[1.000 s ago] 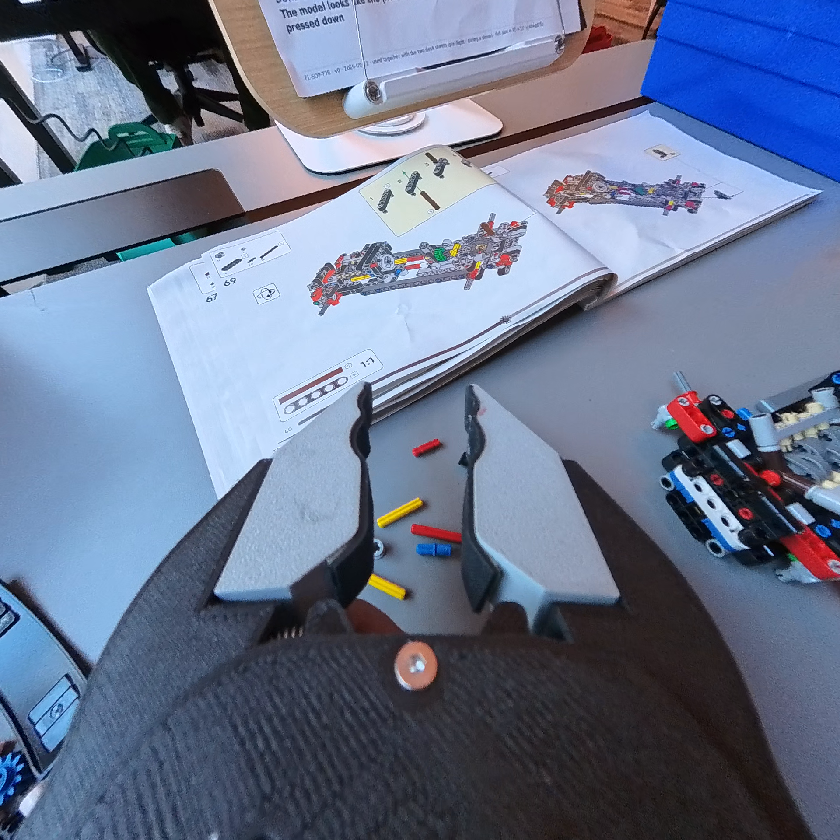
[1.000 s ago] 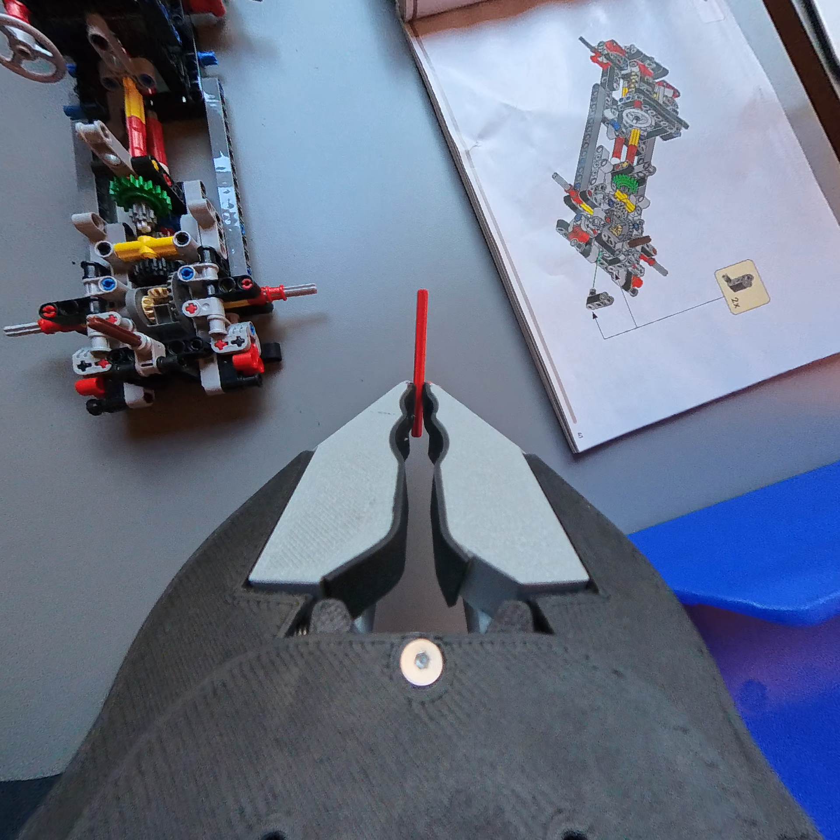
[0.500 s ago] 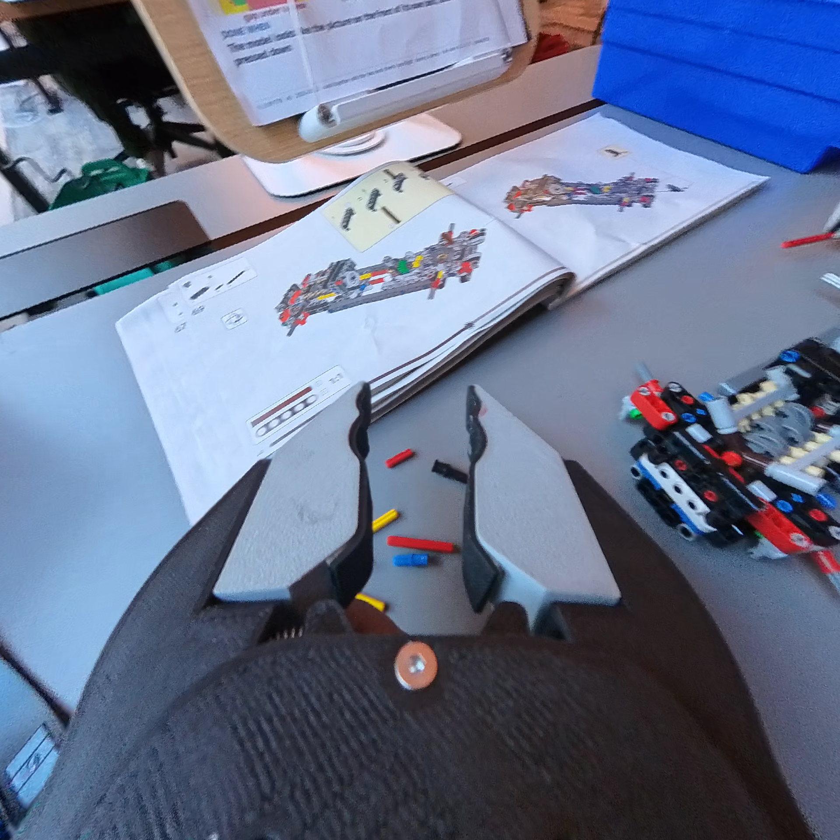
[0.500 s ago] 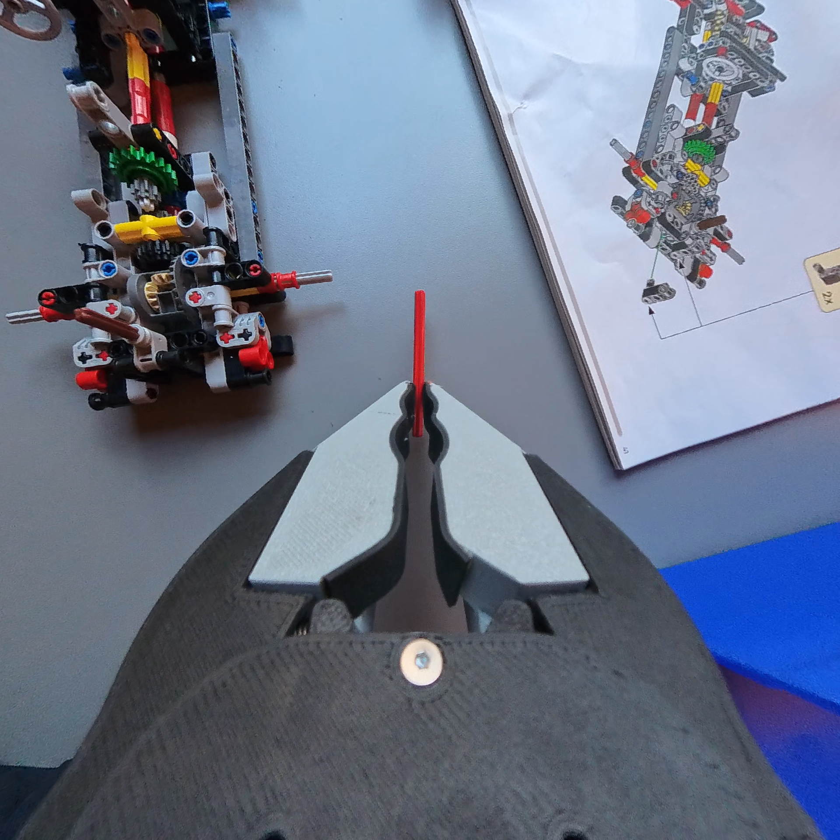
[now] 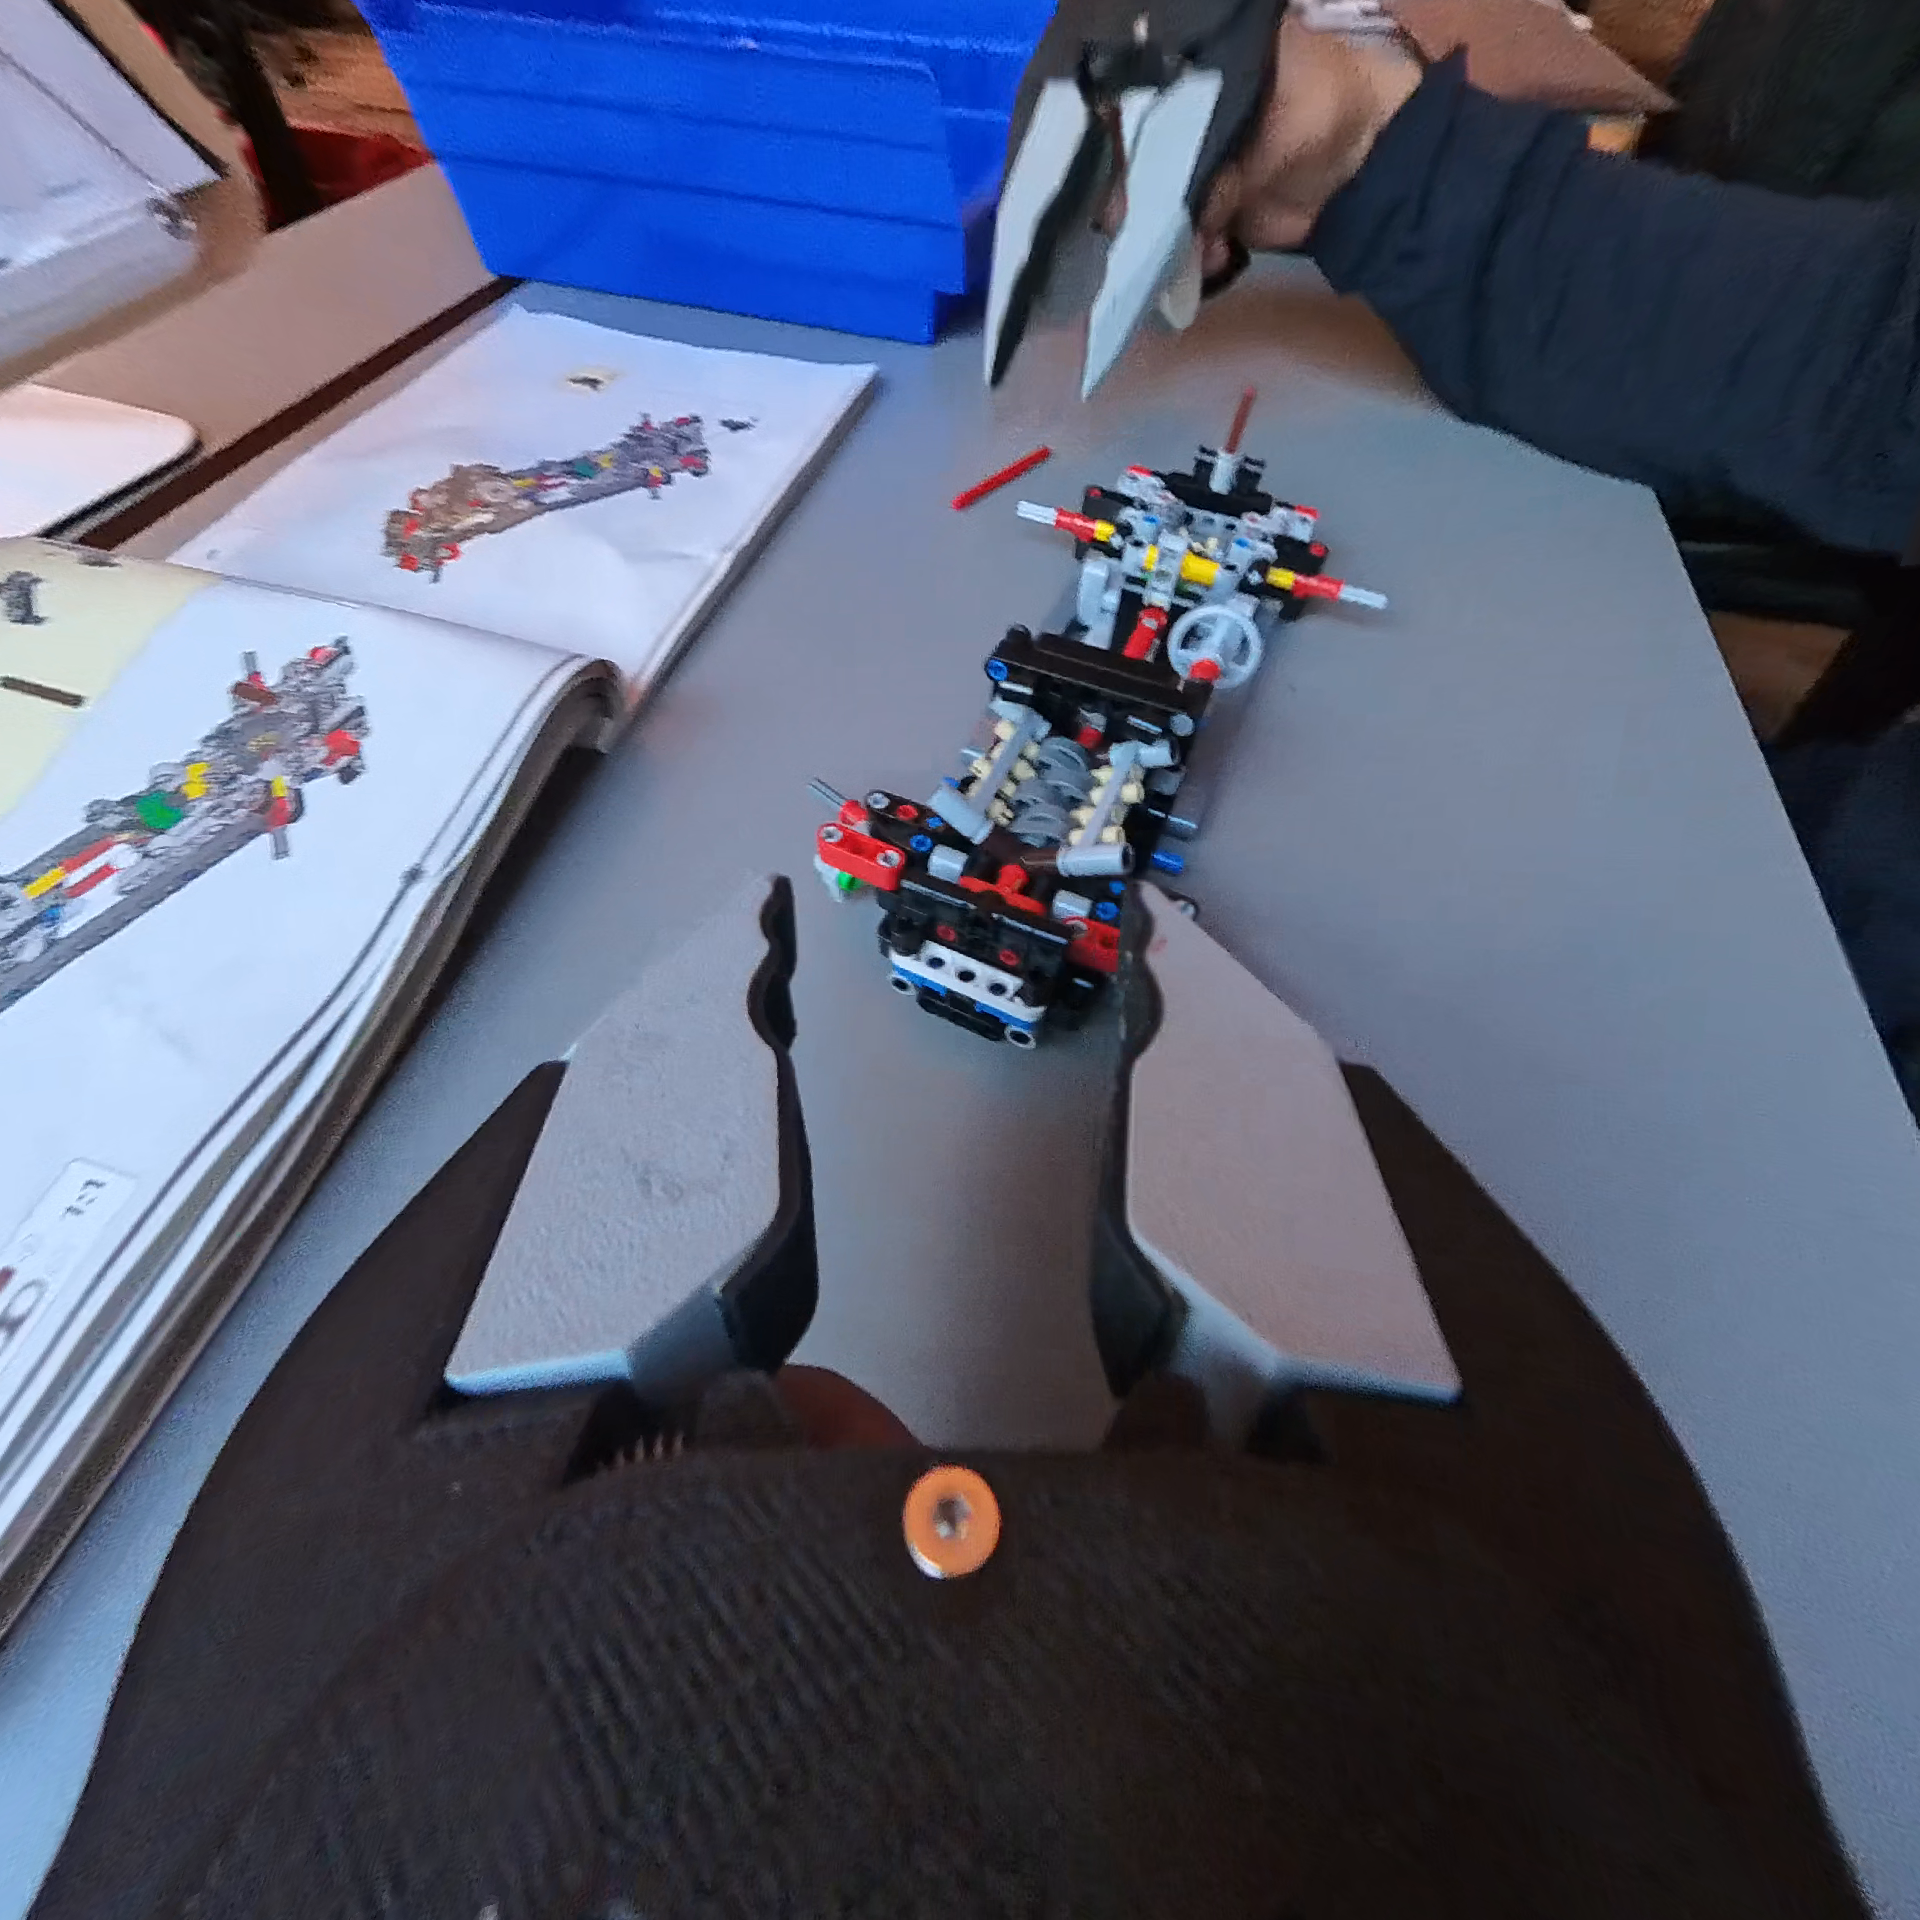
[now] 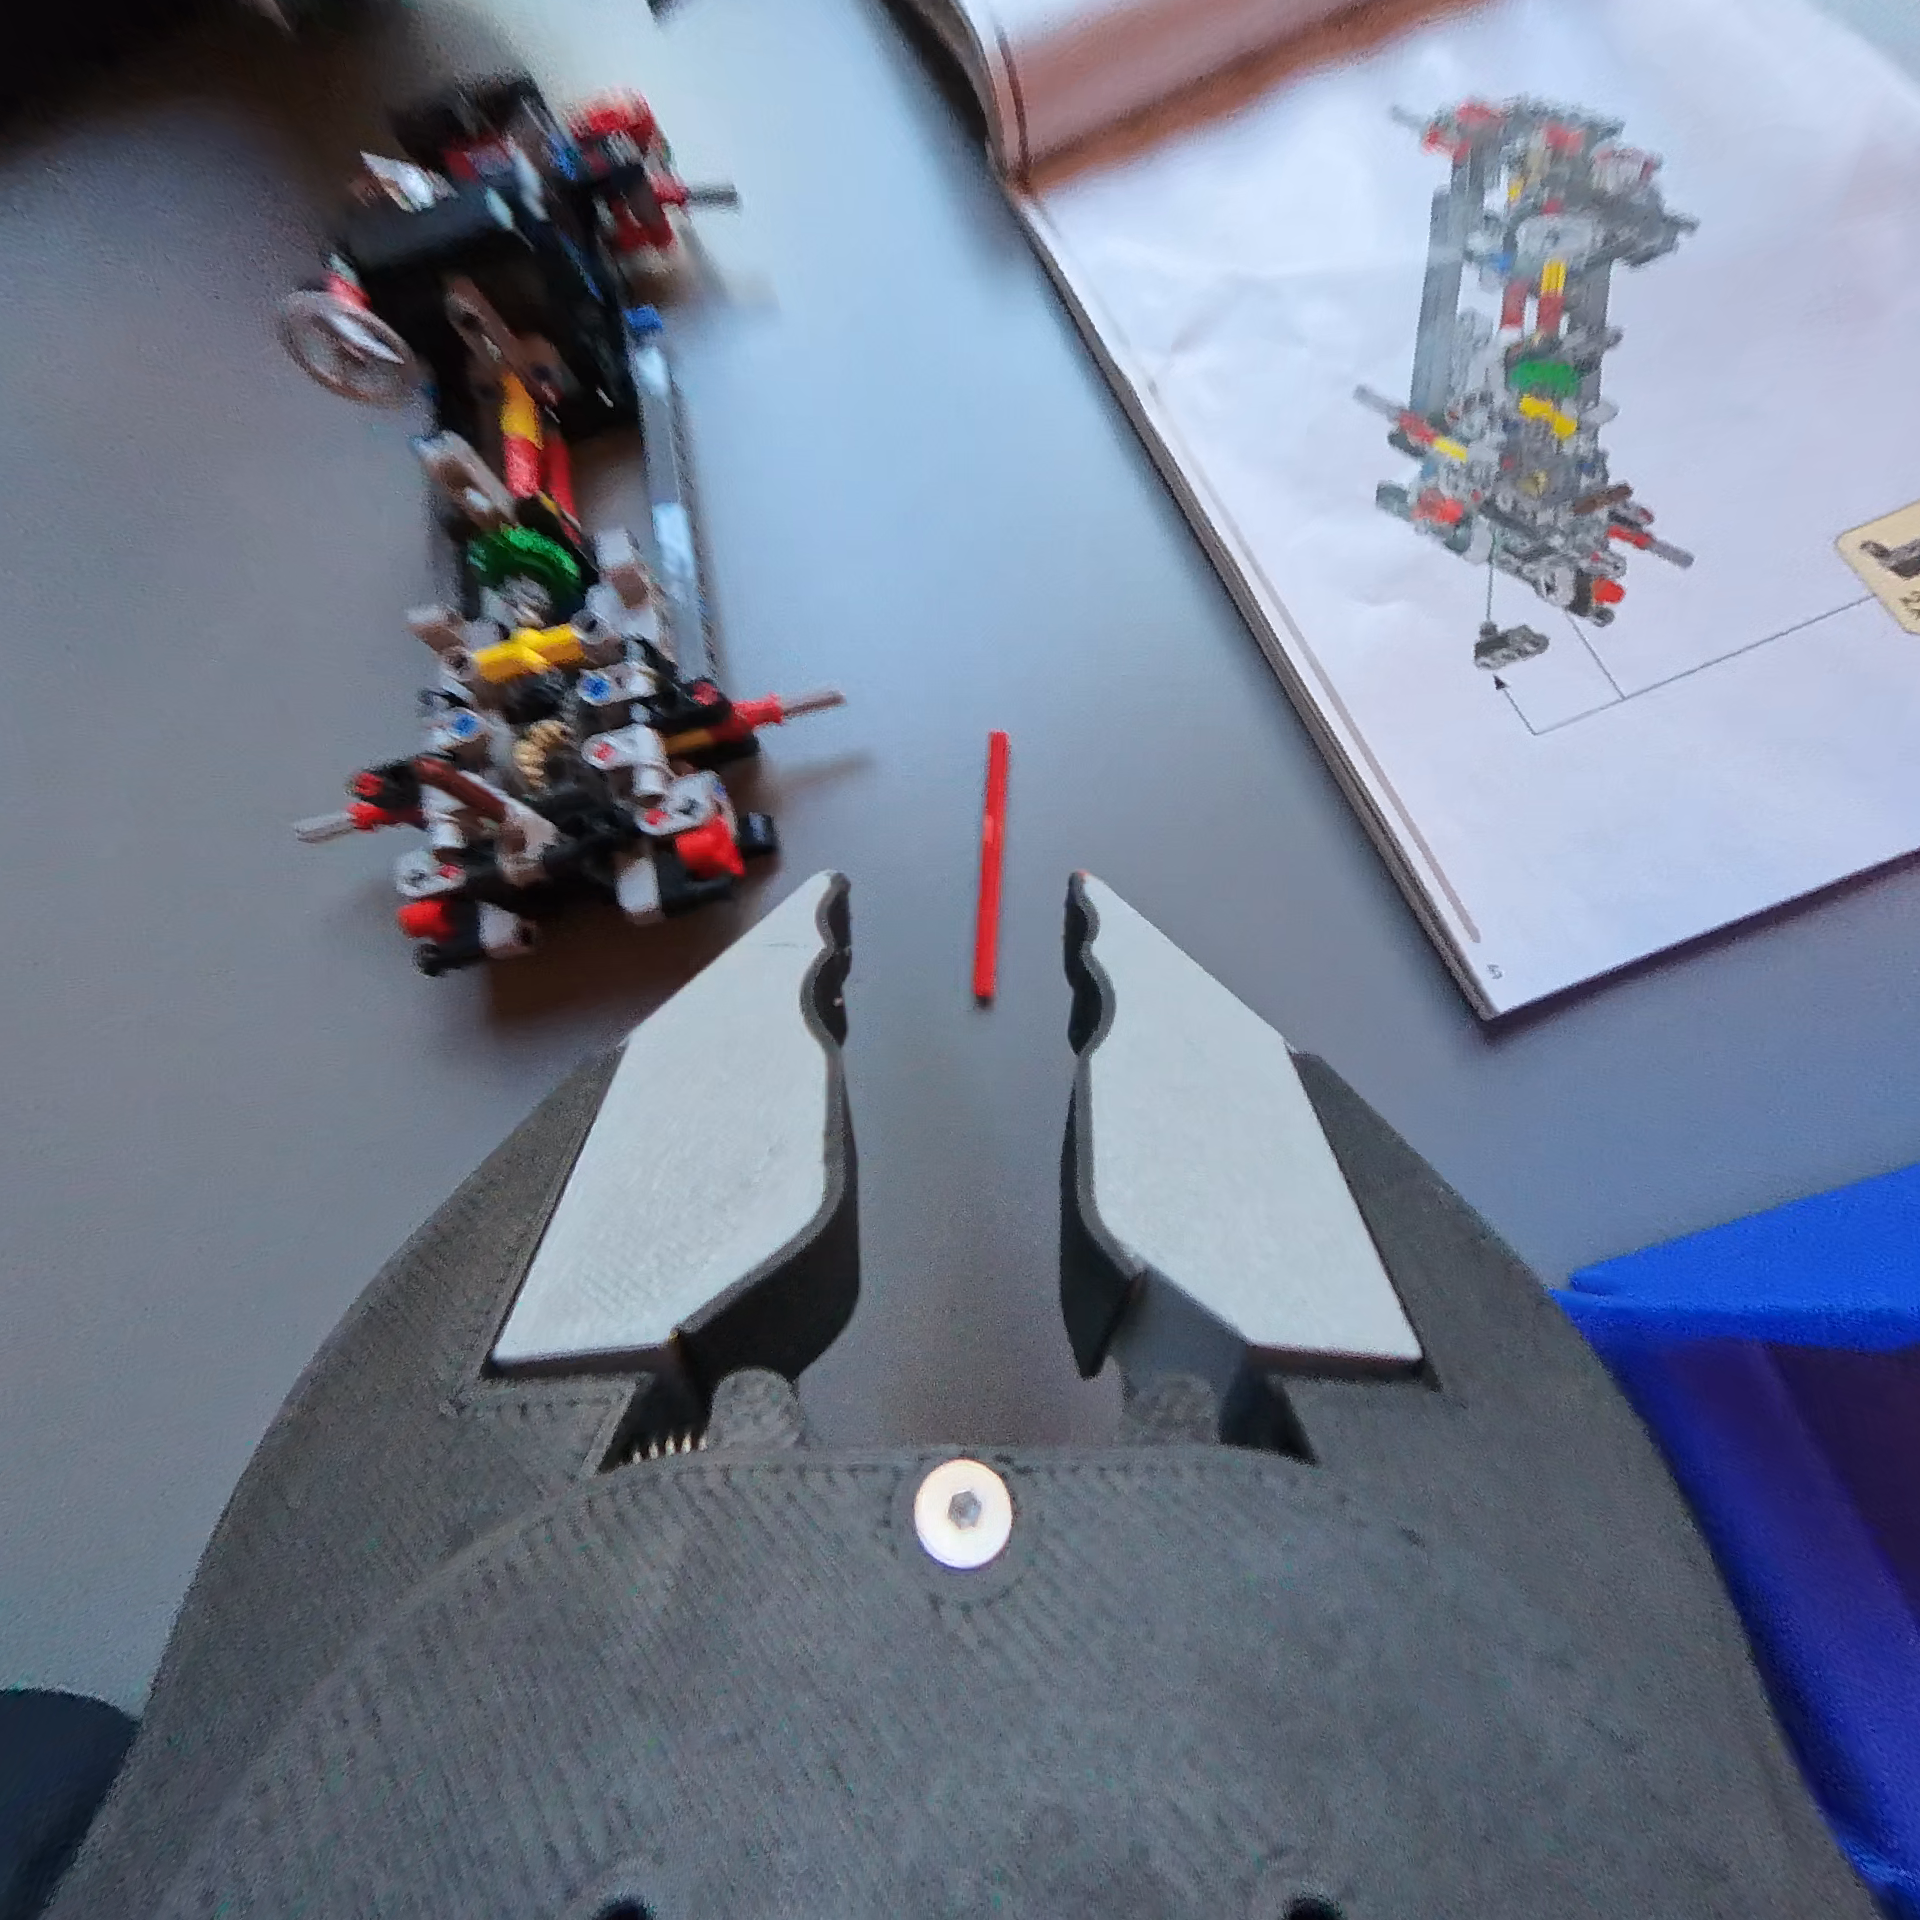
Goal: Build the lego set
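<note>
We hold both grippers with fingers spread: left gripper [image 5: 961, 914] low, right gripper [image 6: 961, 914] raised, sleeved arm [image 5: 1621, 270] extended.

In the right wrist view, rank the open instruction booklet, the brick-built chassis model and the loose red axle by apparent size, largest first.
1. Open instruction booklet, cut off by the frame edge.
2. Brick-built chassis model, blurred and stretching away from the camera, so its far end looks smaller.
3. Loose red axle, clearly smallest, lying on the table.

Left wrist cam looks fwd & down along the brick model [image 5: 1081, 790] from close; right wrist cam faces it from opposite end; both share model, red rod [image 6: 990, 868], booklet [image 5: 582, 488]
</note>
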Action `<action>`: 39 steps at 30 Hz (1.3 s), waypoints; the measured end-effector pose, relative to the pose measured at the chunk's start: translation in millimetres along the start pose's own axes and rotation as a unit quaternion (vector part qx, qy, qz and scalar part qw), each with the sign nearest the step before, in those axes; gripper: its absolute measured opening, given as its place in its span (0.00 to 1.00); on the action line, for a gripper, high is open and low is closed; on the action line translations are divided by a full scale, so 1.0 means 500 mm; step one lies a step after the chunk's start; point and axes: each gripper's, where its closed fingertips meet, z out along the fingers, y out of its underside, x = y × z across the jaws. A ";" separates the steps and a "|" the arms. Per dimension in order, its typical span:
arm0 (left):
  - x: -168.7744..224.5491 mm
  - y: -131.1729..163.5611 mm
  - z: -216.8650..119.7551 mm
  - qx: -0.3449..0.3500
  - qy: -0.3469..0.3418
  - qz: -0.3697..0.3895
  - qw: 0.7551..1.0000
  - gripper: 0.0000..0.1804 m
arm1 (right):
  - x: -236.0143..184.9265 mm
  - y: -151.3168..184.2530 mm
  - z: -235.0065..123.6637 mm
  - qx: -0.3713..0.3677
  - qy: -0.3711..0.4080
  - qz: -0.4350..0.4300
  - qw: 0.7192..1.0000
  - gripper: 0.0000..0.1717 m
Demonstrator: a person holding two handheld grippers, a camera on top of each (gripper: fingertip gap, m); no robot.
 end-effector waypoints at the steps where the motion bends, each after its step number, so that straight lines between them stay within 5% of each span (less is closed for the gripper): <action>1: 0.009 0.004 0.004 -0.008 0.008 0.006 1.000 0.34 | -0.013 -0.010 -0.009 0.018 -0.008 0.004 1.000 0.25; 8: 0.044 0.026 0.024 -0.046 0.037 0.032 0.998 0.38 | -0.142 0.019 -0.019 0.014 -0.060 0.015 0.998 0.38; 16: 0.046 0.076 0.050 -0.136 0.021 0.056 0.989 0.43 | -0.162 0.075 0.039 -0.045 0.035 -0.037 0.998 0.51; 39: 0.040 0.087 0.052 -0.157 0.030 0.022 0.987 0.37 | -0.173 0.027 0.086 0.006 -0.016 -0.035 0.999 0.48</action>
